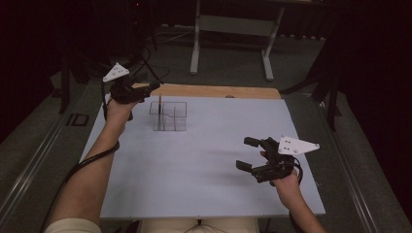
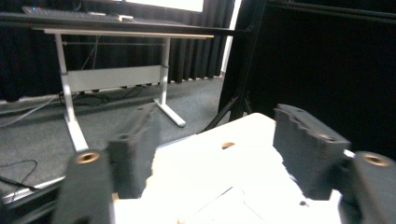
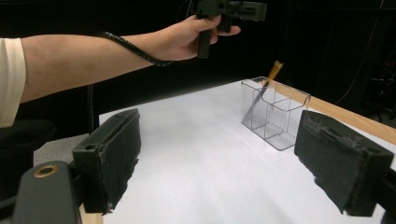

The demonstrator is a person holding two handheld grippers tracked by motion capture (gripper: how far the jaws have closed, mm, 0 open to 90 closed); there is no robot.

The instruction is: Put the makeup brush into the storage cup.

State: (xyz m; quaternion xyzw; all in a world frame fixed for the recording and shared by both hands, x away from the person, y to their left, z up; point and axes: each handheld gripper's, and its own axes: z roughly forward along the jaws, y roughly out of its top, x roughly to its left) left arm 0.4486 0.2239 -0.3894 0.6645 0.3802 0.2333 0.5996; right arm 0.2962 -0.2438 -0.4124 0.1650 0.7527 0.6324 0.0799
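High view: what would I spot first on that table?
A clear box with a pencil standing in it, at the far left of the white table. The left hand-held gripper hangs open just above it. The right hand-held gripper waits open, near right.

Readable text: we find none in any of the three views.
Worktop (image 1: 204, 160): plain pale surface, no print or marks that we can read.
Clear organizer (image 1: 168, 116): see-through walls, no label.
Pencil (image 3: 273, 71) in the organizer: any lettering too small for us to tell.
Grey plates on the grippers: small holes, no writing.
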